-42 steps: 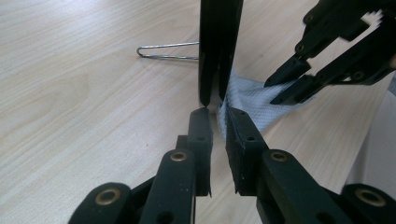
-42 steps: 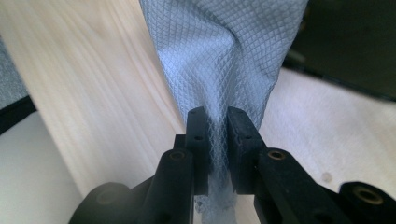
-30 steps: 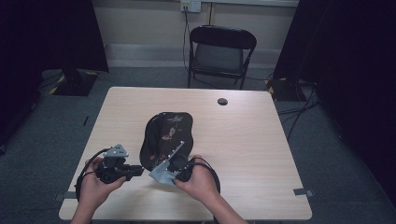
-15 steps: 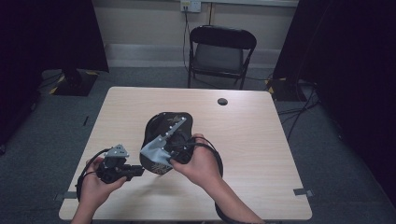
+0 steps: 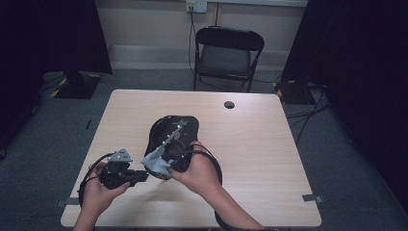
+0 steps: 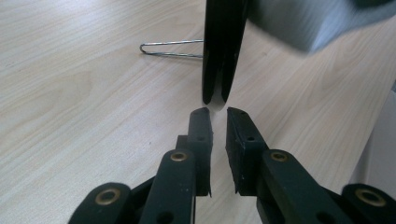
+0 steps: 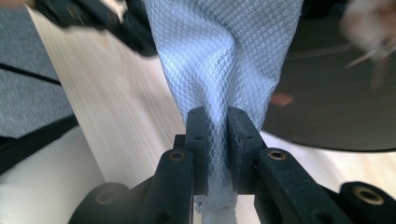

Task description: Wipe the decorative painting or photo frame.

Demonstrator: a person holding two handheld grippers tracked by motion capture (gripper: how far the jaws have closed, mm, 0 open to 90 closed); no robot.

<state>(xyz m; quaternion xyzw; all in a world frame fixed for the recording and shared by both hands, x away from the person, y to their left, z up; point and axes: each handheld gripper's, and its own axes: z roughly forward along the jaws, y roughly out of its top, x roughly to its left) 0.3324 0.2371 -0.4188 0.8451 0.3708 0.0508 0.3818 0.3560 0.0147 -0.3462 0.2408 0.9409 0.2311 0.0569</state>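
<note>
My right gripper (image 5: 162,160) is shut on a pale blue-grey cloth (image 5: 155,164) with a diamond weave. The cloth (image 7: 224,56) fans out beyond the jaws in the right gripper view. Behind it, on the light wood table (image 5: 260,144), lies a black oval tray (image 5: 185,126) holding small pieces. My left gripper (image 5: 143,176) sits low at the near left, pointing at the cloth. In the left gripper view its jaws (image 6: 218,116) are nearly together with nothing between them. Just ahead of them are the right gripper's black jaws (image 6: 219,56) and the cloth (image 6: 303,23).
A thin metal wire loop (image 6: 170,49) lies on the table beyond the left gripper. A small black round object (image 5: 229,104) sits near the far edge. A black folding chair (image 5: 230,53) stands behind the table, with dark curtains to both sides.
The right hand lifted the cloth off the near table toward the tray, then drew it slightly left toward the left gripper. The left hand barely moved.
</note>
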